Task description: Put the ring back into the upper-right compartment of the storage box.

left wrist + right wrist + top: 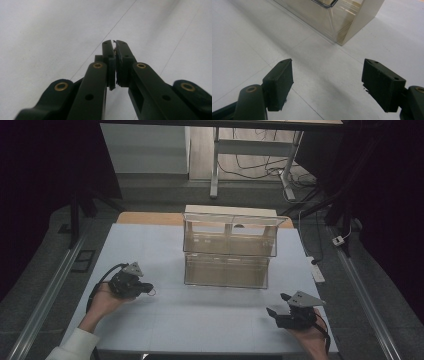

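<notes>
The bin (227,251) is a clear plastic organiser of two stacked tiers, standing upright on the white sheet (200,320) that covers the table, toward the far middle of it. Its walls are see-through with a faint amber tint, and the upper tier juts slightly wider than the lower one. A pale, opaque panel runs along its top back edge. Inside the upper tier a thin divider splits the space into compartments; what lies in them I cannot tell. In the right gripper view the bin (329,15) shows a lower corner, a clear front wall meeting a cream side panel, with a dark curved handle near the top edge.

The left gripper (148,288) rests low over the sheet at the near left, held in the left hand (105,302), well apart from the bin. Its jaws are pressed together with nothing between them, as the left gripper (115,50) view shows, above bare sheet (50,37) with thin lines.

The right gripper (277,305) sits at the near right, in the right hand (310,337), pointing toward the bin's right corner but well short of it. Its jaws stand wide apart, empty, in the right gripper (327,75) view, over bare sheet (242,50).
</notes>
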Demonstrator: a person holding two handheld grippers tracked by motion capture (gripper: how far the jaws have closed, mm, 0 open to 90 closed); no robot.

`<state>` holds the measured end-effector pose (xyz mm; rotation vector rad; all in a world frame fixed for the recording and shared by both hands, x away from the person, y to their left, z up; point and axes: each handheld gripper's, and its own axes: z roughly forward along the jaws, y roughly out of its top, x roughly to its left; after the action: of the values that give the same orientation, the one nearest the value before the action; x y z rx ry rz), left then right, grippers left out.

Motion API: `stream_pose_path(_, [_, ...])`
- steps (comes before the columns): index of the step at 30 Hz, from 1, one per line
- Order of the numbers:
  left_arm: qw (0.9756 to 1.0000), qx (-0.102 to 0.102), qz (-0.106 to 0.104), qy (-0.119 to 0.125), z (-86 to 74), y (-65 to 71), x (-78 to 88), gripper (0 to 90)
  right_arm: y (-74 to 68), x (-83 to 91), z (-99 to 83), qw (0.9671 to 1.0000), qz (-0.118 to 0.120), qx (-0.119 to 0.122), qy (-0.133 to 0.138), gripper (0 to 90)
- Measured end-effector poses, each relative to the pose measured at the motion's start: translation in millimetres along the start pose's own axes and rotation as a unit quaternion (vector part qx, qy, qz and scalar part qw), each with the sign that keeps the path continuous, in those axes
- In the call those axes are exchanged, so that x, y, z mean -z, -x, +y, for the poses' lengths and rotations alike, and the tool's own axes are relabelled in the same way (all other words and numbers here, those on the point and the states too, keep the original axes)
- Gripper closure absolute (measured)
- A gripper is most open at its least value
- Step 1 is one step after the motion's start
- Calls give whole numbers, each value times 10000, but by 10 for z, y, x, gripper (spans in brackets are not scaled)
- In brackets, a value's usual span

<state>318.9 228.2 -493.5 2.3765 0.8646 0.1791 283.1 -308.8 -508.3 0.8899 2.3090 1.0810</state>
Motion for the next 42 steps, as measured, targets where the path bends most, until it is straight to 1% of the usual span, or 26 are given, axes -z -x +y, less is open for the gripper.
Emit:
stream_pose_path(3, [10000, -17, 10, 22, 6, 8, 9, 863, 1, 0, 0, 10000, -3, -4, 2, 249])
stream_pose_path(10, [9999, 11, 59, 113, 1, 3, 51, 863, -5, -6, -2, 10000, 9, -10, -23, 249])
stream_pose_path(12, [9998, 32, 53, 173, -2, -1, 72, 863, -2, -9, -4, 10000, 10, -6, -28, 249])
stream_pose_path(15, [9995, 63, -53, 318, 3, 5, 104, 863, -1, -9, -7, 10000, 12, -18, -27, 249])
stream_pose_path(20, [9988, 34, -54, 491, 30, 38, 158, 863, -2, -9, -6, 10000, 12, -6, -32, 249])
stream_pose_path(26, [9970, 58, -97, 764, 47, 62, 243, 863, -4, -9, -4, 10000, 10, 1, -32, 249])
stream_pose_path(32, [9953, 60, -56, 964, 68, 95, 303, 862, -2, -9, -5, 10000, 7, -3, -33, 249])
stream_pose_path(42, [9916, 84, -90, 1287, 95, 137, 388, 863, -2, -12, -6, 10000, 6, 7, -37, 249])
